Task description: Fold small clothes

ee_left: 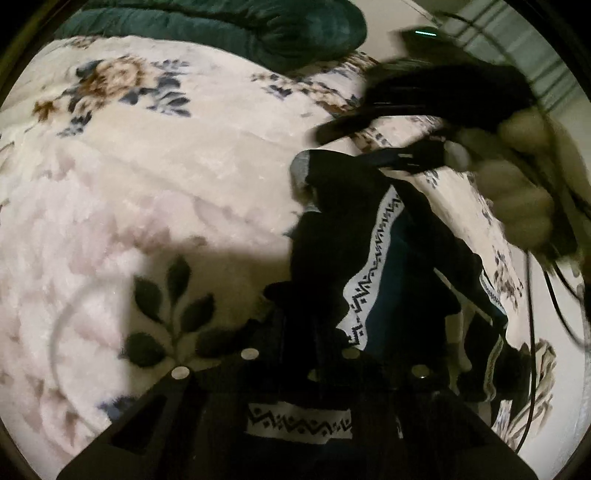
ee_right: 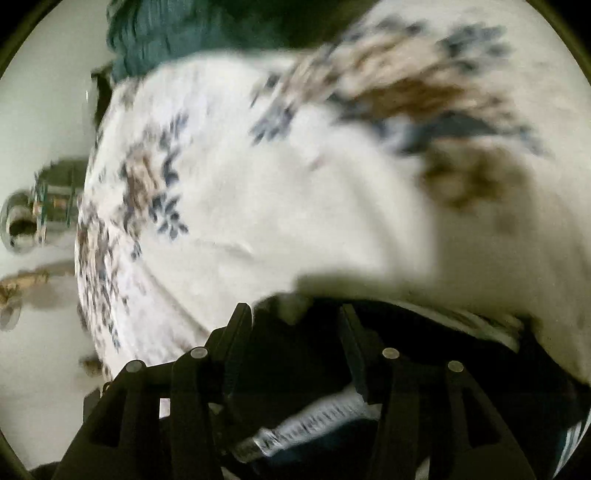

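Observation:
A small black garment (ee_left: 343, 236) with white patterned stripes and a teal panel hangs stretched over a floral blanket (ee_left: 155, 177). My left gripper (ee_left: 301, 354) is shut on its lower end, with the cloth bunched between the fingers. The right gripper (ee_left: 410, 155) shows blurred at the upper right in the left wrist view, holding the garment's far end with a hand behind it. In the right wrist view my right gripper (ee_right: 295, 314) holds the black garment (ee_right: 295, 417) between its fingers, above the blanket (ee_right: 258, 192).
A dark green pillow or quilt (ee_left: 236, 26) lies at the far edge of the bed, also in the right wrist view (ee_right: 155, 33). Pale floor (ee_right: 40, 122) with small objects lies left of the bed. Cables (ee_left: 532, 332) hang at the right.

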`<state>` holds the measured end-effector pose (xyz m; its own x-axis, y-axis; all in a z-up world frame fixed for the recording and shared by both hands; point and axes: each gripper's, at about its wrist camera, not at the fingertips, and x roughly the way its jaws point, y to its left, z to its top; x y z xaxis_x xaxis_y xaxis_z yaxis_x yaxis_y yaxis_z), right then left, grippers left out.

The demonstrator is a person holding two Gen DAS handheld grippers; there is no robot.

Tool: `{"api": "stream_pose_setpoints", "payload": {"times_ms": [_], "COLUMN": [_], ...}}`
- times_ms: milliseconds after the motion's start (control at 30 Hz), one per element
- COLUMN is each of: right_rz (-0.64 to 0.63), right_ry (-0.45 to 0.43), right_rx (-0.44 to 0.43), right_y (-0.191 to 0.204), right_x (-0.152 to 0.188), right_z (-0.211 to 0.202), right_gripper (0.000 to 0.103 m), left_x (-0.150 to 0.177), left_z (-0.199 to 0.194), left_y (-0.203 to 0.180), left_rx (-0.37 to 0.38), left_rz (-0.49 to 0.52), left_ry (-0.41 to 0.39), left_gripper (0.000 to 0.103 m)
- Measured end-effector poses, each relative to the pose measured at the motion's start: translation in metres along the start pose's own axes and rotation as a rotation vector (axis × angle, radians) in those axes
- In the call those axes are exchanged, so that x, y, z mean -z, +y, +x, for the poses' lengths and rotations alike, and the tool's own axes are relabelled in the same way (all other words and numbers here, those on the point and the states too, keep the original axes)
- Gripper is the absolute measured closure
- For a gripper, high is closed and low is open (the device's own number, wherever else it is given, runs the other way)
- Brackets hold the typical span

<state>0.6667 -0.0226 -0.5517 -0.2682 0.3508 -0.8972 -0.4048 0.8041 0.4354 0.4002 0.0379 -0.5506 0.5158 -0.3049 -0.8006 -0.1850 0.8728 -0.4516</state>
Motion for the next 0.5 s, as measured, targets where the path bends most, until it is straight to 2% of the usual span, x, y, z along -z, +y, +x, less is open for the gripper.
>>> {"api": "stream_pose_setpoints", "payload": {"times_ms": [33,67,100,200,267,367,433,467,500], "right_rz": [-0.019,-0.05,-0.057,0.013,0.073,0.071,0.101,0.127,0.147], "right_ry": [0.026,0.031,0.027,-0.071,-0.116,-0.073,-0.079,-0.079,-0.084], "right_rx": [0.025,0.091,0.114,0.142,0.157,0.147,0.109,0.048,0.008], "right_y": [0.004,0.01,0.011,0.002,-0.012,-0.017,-0.019,-0.024,-0.028], "right_x": [-0.002,-0.004,-0.006,-0.01,-0.014,-0.018,-0.016,-0.014,-0.009], "right_z": [0.008,0.014,0.016,-0.001,-0.011,-0.004,-0.006,-0.012,-0.017], "right_gripper": [0.074,0.096,0.096,0.098,0.098,0.098,0.094,0.083,0.065], "left_x": [0.001,0.002,0.003,0.007,0.008,0.005,0.001,-0.001,-0.002], "left_z": [-0.001,-0.002,-0.003,-0.006,-0.006,-0.005,-0.008,-0.01,-0.013], "left_y": [0.001,0.002,0.003,0.009,0.014,0.017,0.015,0.013,0.01], "left_rx": [0.004,0.007,0.013,0.023,0.025,0.035,0.019,0.009,-0.017], "left_rz": [0.001,0.001,-0.003,-0.016,-0.031,-0.048,-0.051,-0.047,-0.037], "left_ry": [0.001,-0.001,-0.005,-0.016,-0.017,-0.008,0.009,0.024,0.038], "left_gripper": [0.094,0.095,0.095,0.098,0.098,0.098,0.095,0.094,0.089]}}
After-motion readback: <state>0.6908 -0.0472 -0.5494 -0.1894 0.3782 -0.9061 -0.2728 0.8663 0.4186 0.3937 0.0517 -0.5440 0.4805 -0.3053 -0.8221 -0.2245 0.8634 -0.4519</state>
